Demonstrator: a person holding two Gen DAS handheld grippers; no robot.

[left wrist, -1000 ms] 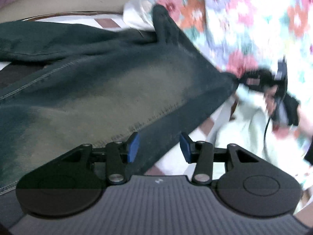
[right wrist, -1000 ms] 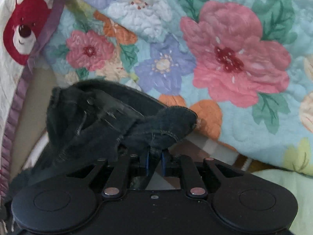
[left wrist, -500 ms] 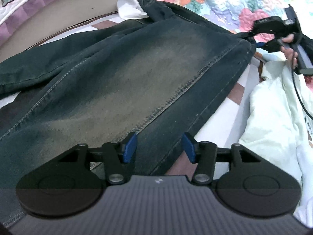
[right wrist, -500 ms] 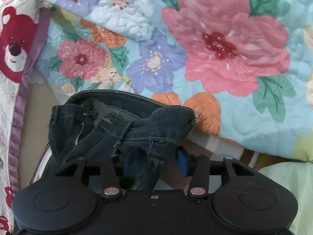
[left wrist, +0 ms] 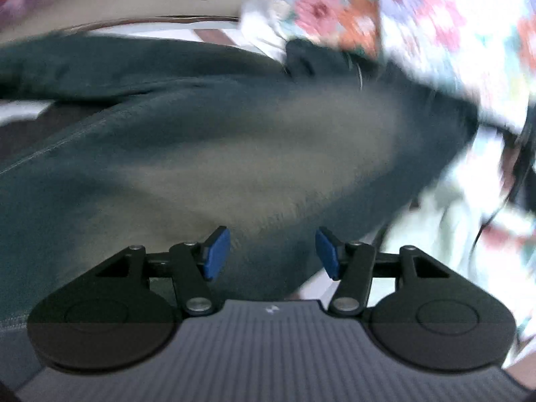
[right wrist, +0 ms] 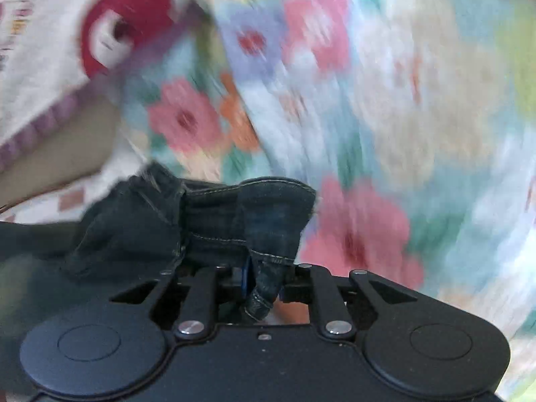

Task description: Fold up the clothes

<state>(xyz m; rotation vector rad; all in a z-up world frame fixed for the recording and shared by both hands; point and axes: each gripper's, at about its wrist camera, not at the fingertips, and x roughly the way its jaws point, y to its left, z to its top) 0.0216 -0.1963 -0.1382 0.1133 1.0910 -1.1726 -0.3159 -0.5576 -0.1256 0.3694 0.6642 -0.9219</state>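
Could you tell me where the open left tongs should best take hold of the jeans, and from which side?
Probably the near edge of the jeans just ahead of the left tongs, approached straight forward. The denim lies spread flat there, so only its edge offers something to pinch. The right tongs already grip the bunched far end.

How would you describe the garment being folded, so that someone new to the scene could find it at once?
Start from the floral quilt covering the bed; in front of it lies the pair of jeans, spread wide beneath the open left tongs. One end is bunched and pinched in the right tongs. It is the only dark denim here, faded pale down the middle, unlike the bright quilt and the pale green cloth beside it.
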